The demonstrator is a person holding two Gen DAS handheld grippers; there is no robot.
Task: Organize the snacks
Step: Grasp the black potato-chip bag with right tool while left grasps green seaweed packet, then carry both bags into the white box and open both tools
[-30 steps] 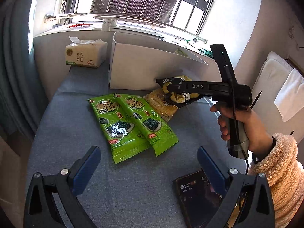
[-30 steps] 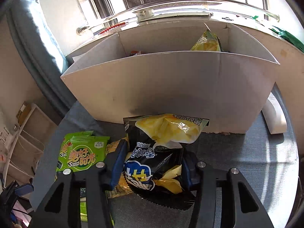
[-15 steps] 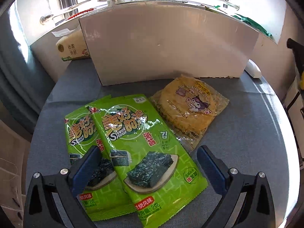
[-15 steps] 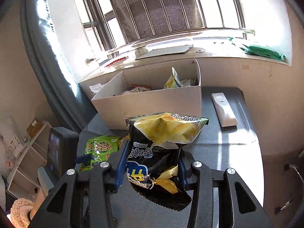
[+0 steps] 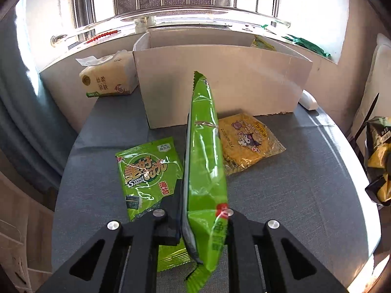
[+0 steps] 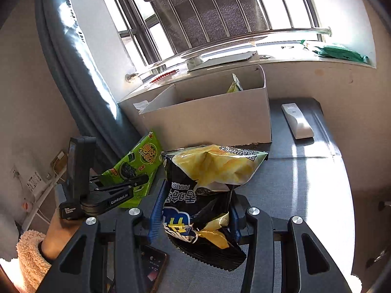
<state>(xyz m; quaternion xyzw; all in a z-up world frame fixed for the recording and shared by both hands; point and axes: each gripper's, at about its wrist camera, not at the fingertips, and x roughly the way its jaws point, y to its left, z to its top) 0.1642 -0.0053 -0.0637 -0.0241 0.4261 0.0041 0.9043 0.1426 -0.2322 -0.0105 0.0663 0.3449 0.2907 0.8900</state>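
The left tool (image 5: 204,216) is clamped on a green seaweed pack (image 5: 204,161), held edge-up above the grey table (image 5: 293,195); a second seaweed pack (image 5: 149,173) lies flat just to its left, and a yellow cracker pack (image 5: 246,141) lies to its right, near the front wall of the white box (image 5: 220,90). The right tool (image 6: 195,216) grips a black-and-yellow chip bag (image 6: 207,190) clear of the table, in front of the box, which already holds a snack (image 6: 234,85); a tissue pack (image 5: 107,78) sits left of the box, a white remote (image 6: 297,120) right of it, and a phone (image 6: 149,268) lies at the table's near edge.
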